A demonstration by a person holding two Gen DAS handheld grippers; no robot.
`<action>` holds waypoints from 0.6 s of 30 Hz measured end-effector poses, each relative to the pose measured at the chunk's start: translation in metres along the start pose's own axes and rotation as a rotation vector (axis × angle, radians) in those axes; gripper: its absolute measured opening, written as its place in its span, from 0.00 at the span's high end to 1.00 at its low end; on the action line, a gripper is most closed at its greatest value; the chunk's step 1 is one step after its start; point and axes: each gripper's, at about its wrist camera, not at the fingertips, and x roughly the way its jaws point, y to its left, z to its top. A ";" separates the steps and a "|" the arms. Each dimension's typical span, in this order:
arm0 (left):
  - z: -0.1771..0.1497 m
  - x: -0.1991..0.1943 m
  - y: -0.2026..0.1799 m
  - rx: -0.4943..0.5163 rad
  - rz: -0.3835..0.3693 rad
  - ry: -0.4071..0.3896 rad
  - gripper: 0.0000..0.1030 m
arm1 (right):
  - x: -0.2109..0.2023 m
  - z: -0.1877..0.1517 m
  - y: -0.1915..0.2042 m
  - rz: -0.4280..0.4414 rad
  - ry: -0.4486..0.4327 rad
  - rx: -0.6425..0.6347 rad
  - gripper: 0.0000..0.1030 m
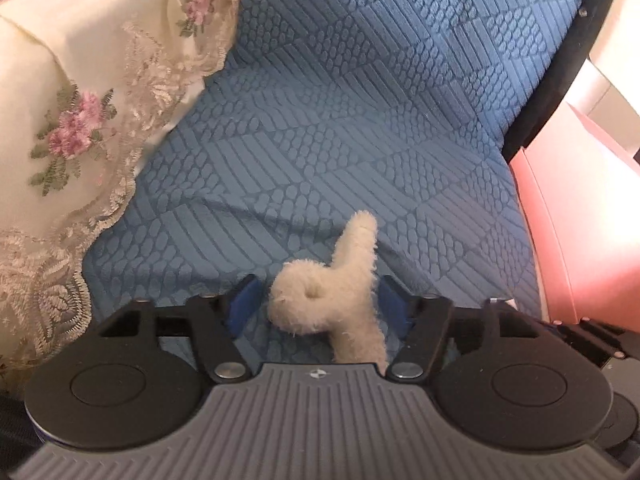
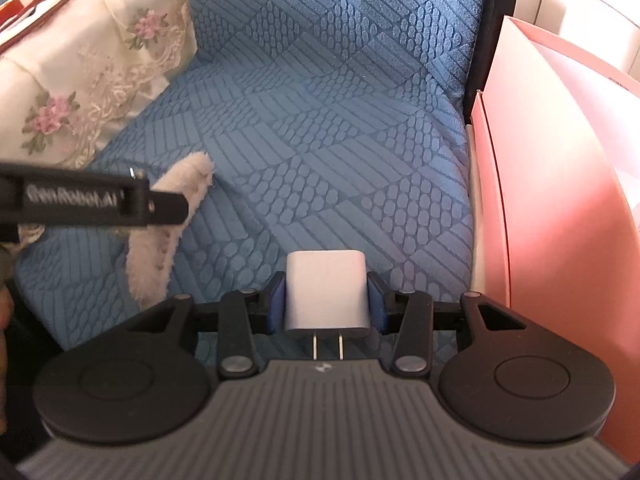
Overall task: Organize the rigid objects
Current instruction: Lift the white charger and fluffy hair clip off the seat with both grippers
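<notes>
Your left tool sits low over the blue quilted cushion, its blue pads standing apart on either side of a cream plush toy. The right pad appears to touch the fluff; a gap shows at the left pad. A fuzzy limb points toward twelve o'clock. A lace-trimmed floral cloth drapes at ten o'clock, and a pink box stands at three o'clock.
</notes>
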 end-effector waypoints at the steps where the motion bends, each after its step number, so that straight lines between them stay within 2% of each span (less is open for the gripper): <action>1: -0.001 0.000 -0.001 0.005 -0.001 -0.002 0.45 | 0.000 0.000 0.000 -0.001 -0.002 0.004 0.56; 4: -0.001 -0.004 -0.002 0.005 -0.012 -0.020 0.49 | -0.002 -0.001 -0.001 -0.005 0.001 -0.004 0.56; 7: 0.000 -0.008 -0.001 -0.014 -0.068 -0.026 0.50 | -0.009 0.001 -0.006 -0.010 0.004 0.016 0.56; 12: 0.000 -0.020 -0.004 -0.022 -0.103 -0.028 0.50 | -0.024 0.000 -0.005 -0.003 -0.006 0.003 0.56; 18: 0.007 -0.048 -0.012 -0.020 -0.155 -0.058 0.50 | -0.053 0.006 -0.012 0.023 -0.034 0.043 0.56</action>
